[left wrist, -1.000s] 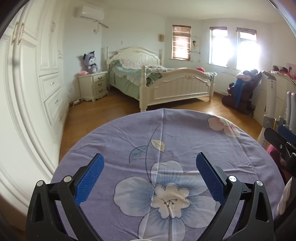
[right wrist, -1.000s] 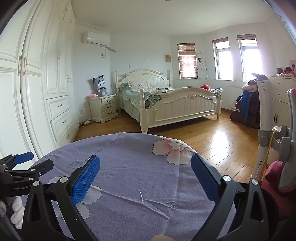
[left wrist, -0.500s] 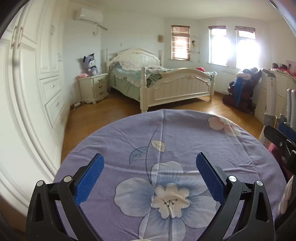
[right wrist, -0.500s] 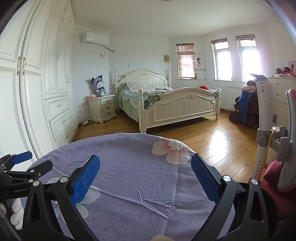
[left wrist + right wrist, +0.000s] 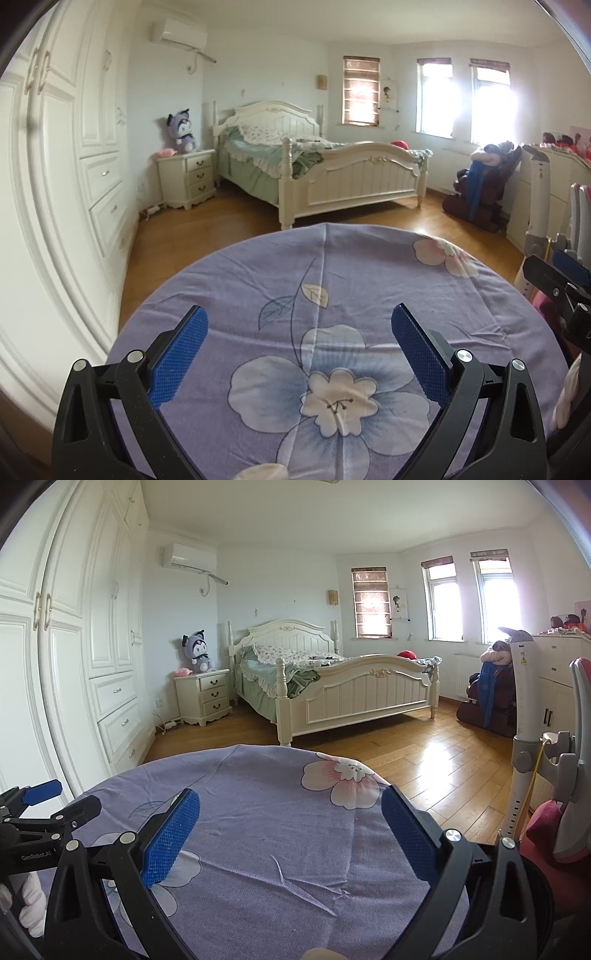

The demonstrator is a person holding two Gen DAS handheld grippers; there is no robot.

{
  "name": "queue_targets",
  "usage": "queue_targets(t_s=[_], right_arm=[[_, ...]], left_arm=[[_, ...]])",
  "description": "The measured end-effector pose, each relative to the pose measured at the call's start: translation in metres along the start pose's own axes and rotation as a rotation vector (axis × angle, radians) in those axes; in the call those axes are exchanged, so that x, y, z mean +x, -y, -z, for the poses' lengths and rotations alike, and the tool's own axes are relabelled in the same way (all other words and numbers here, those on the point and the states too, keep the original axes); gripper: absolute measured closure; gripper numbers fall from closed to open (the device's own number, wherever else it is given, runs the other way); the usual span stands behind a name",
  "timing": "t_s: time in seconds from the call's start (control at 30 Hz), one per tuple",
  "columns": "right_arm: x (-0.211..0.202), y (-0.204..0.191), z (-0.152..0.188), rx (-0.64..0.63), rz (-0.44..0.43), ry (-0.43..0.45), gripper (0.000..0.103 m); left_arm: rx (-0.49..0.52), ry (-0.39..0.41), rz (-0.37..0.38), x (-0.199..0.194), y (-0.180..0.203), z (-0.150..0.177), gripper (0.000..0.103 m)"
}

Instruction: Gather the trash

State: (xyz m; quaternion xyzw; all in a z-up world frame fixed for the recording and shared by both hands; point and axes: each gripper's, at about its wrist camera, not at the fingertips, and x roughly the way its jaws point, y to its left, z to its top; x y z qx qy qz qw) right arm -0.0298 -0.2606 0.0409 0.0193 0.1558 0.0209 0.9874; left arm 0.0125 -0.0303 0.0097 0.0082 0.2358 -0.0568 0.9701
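The room is a bright bedroom: a white wardrobe (image 5: 66,672) runs down the left wall, a cream bed (image 5: 332,686) stands at the far side with a nightstand (image 5: 202,696) to its left carrying a plush toy (image 5: 197,653), windows (image 5: 443,598) glare on the far right, and wooden floor (image 5: 424,753) stretches between the bed and the near foreground. Nearest is a round table under a lilac floral tablecloth (image 5: 332,295), lightly creased, and both tools hover just above it. The left gripper (image 5: 299,332) has its blue pads spread wide with nothing between them; the right gripper (image 5: 290,816) is likewise splayed and empty, and it sits to the right of the left one, whose tip shows at the near left edge of the right wrist view. The relation the next move depends on cannot be fixed, because no trash is clearly visible on the cloth or floor in either view. Only a small pale sliver (image 5: 258,472) peeks at the very near edge below the left gripper, and a similar pale bit (image 5: 317,954) below the right one; what they are is too cropped to tell, so no long axis can be judged. If these are the trash, each lies nearer than and beneath its own gripper, and a pull-back and downward tilt would likely be needed. No bin is in sight.
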Motion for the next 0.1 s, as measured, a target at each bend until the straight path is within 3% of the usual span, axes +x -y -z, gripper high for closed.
queue_targets(t_s=[0.1], right_arm=[[0.0002, 0.0005, -0.0002, 0.002, -0.001, 0.000, 0.005]], left_arm=[[0.000, 0.005, -0.001, 0.0000, -0.0008, 0.0000, 0.005]])
